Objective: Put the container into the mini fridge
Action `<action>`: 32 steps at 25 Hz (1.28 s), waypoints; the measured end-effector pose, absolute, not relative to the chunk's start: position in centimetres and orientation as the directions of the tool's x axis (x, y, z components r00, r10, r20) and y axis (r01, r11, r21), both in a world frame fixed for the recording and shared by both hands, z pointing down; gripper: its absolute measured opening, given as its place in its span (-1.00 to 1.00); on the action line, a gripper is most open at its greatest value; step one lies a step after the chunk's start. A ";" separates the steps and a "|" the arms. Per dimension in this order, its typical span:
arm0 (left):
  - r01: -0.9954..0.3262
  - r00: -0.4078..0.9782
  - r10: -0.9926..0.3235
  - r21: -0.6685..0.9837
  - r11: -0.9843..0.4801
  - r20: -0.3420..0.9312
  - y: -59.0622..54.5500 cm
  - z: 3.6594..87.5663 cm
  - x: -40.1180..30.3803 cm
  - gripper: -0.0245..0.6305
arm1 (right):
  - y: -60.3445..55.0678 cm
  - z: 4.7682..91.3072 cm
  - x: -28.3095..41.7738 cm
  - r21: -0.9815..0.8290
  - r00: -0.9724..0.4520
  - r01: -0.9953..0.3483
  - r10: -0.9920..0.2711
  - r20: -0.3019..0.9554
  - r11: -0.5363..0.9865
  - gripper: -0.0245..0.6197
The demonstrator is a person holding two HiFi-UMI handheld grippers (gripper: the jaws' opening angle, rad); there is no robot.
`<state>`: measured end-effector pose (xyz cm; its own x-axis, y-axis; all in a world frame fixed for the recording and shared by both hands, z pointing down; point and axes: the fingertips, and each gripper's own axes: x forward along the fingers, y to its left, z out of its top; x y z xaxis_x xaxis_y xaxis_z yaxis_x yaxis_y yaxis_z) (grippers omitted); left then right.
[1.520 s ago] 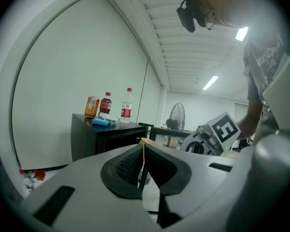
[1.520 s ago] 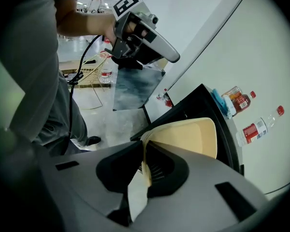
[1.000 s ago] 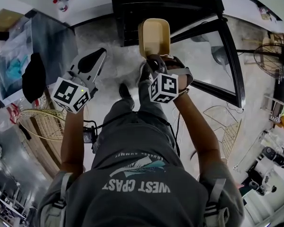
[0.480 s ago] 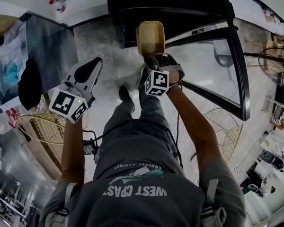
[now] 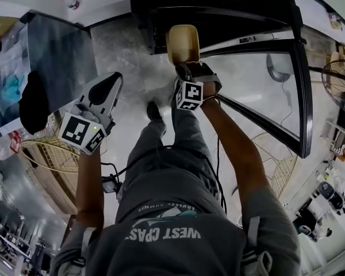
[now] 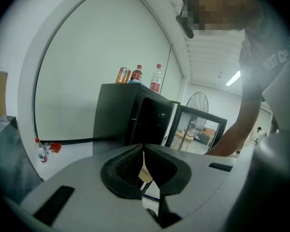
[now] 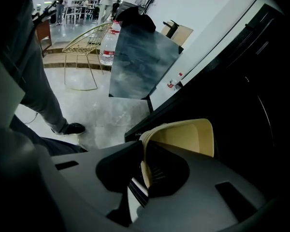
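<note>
A tan, open-topped container [image 5: 183, 43] hangs in front of the black mini fridge [image 5: 218, 4], whose glass door [image 5: 276, 79] stands swung open to the right. My right gripper [image 5: 187, 68] is shut on the container's near rim. In the right gripper view the rim of the container [image 7: 183, 137] sits pinched between the right gripper [image 7: 144, 151] pads, the jaws having just eased open slightly, with the dark fridge [image 7: 241, 81] behind. My left gripper [image 5: 116, 76] is held off to the left, shut and empty; the left gripper [image 6: 142, 151] faces the fridge [image 6: 116, 115].
A grey-topped table [image 5: 63, 56] stands to the left, with a wire chair [image 5: 52, 151] below it. A fan [image 5: 342, 79] is at far right. Bottles and a can [image 6: 135, 74] stand on the fridge top. The person's shoe [image 5: 154, 111] rests on the pale floor.
Both grippers have sunk lower. The right one has carried the container down towards the fridge's open front; the left one has dropped a little.
</note>
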<state>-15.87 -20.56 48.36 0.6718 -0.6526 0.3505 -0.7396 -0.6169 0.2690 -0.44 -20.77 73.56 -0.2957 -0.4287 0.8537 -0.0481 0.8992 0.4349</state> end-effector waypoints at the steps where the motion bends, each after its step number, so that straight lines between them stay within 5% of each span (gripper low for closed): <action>1: -0.742 0.669 -0.654 0.270 -0.613 0.353 -20.6 48.6 -16.0 -0.85 | -20.8 74.1 -0.5 0.431 -0.295 -0.044 -0.424 0.856 0.901 -0.76; 32: -0.789 0.613 -0.669 0.286 -0.544 0.421 -22.3 54.3 -16.8 -0.85 | -29.0 84.2 -0.3 0.434 -0.226 0.019 -0.419 0.879 0.901 -0.68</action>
<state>-16.85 -22.29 54.26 0.6132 -0.6686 0.4207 -0.7890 -0.5439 0.2856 -0.26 -28.96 84.16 -0.2264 -0.4193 0.8792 0.0189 0.9005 0.4344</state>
